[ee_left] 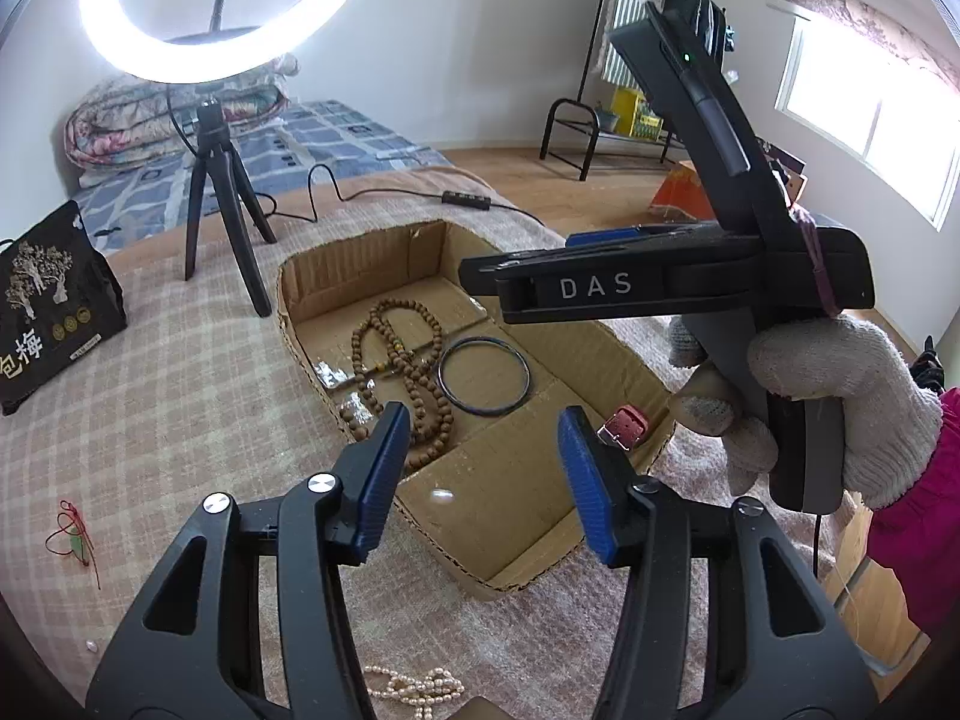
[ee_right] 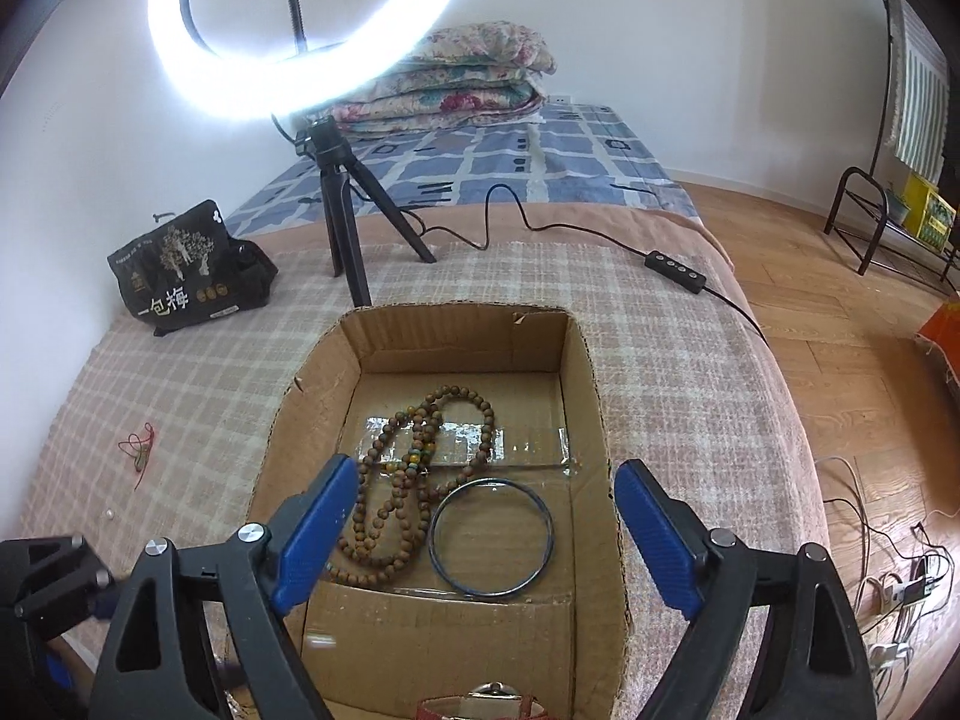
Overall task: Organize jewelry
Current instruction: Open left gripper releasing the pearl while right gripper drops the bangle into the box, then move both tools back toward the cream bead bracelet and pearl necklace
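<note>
An open cardboard box (ee_left: 372, 258) (ee_right: 456, 318) lies on the checked blanket. In it are a brown bead necklace (ee_left: 414, 372) (ee_right: 408, 480), a dark bangle (ee_left: 485, 383) (ee_right: 491, 537) and a red-strapped watch (ee_left: 624, 426) (ee_right: 480, 702). My left gripper (ee_left: 486, 474) stands open above the box's near end, nothing between its blue pads. My right gripper (ee_right: 486, 540) is wide open over the bangle and beads, also empty; in the left wrist view its fingers (ee_left: 594, 285) reach over the box from the right, held by a gloved hand (ee_left: 840, 402). A pearl necklace (ee_left: 414, 690) lies on the blanket below the left gripper.
A red cord pendant (ee_left: 75, 534) (ee_right: 139, 450) and a loose pearl (ee_left: 90, 647) lie on the blanket at left. Behind the box stands a ring light tripod (ee_left: 222, 198) (ee_right: 348, 228), its cable and remote (ee_right: 675, 267) trailing right. A black bag (ee_left: 54, 306) (ee_right: 186, 267) sits far left.
</note>
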Demonstrator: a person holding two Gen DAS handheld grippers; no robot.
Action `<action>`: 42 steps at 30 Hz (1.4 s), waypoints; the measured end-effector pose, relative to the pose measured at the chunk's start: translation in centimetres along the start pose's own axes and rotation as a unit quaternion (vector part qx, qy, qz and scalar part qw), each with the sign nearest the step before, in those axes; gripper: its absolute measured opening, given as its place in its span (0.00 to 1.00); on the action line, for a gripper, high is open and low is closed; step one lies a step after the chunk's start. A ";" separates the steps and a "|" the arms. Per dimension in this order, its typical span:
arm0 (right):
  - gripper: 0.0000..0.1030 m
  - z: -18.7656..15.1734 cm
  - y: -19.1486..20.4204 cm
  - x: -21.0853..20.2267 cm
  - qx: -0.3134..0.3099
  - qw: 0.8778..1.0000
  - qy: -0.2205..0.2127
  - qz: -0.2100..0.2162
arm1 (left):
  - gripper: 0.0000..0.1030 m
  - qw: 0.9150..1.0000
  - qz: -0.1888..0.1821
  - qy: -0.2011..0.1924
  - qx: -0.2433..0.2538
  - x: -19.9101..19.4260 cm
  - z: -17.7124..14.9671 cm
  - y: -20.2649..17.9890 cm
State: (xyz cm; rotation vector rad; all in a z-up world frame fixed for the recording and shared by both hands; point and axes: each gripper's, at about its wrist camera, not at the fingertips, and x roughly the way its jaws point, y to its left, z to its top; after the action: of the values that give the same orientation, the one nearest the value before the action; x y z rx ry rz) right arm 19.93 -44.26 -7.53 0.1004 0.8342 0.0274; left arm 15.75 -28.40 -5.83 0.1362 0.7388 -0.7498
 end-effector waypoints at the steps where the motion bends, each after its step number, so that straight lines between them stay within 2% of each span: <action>1: 0.86 0.0 -0.1 -0.1 0.002 1.000 -0.001 -0.001 | 0.51 1.000 0.001 0.002 0.002 0.0 0.0 0.0; 9: 0.87 -0.2 -0.2 -0.6 0.000 1.000 -0.002 -0.004 | 0.51 1.000 0.001 0.011 -0.002 -0.4 -0.4 0.4; 22: 0.87 -0.6 1.0 -2.7 -0.005 1.000 -0.010 -0.017 | 0.51 1.000 0.016 0.004 -0.013 -2.8 -1.2 1.6; 32: 0.87 -2.0 3.1 -5.7 -0.016 1.000 -0.022 -0.013 | 0.51 0.998 0.045 -0.008 -0.042 -6.6 -2.5 5.4; 42: 0.87 -5.2 6.8 -8.7 -0.041 0.999 -0.018 0.026 | 0.51 0.993 0.095 -0.009 -0.065 -11.5 -5.6 10.5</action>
State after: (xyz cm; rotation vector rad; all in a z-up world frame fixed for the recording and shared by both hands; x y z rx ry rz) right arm 10.30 -37.66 -3.87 0.0452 0.7939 0.1085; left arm 13.80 -12.08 -3.95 0.0795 0.7433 -0.5192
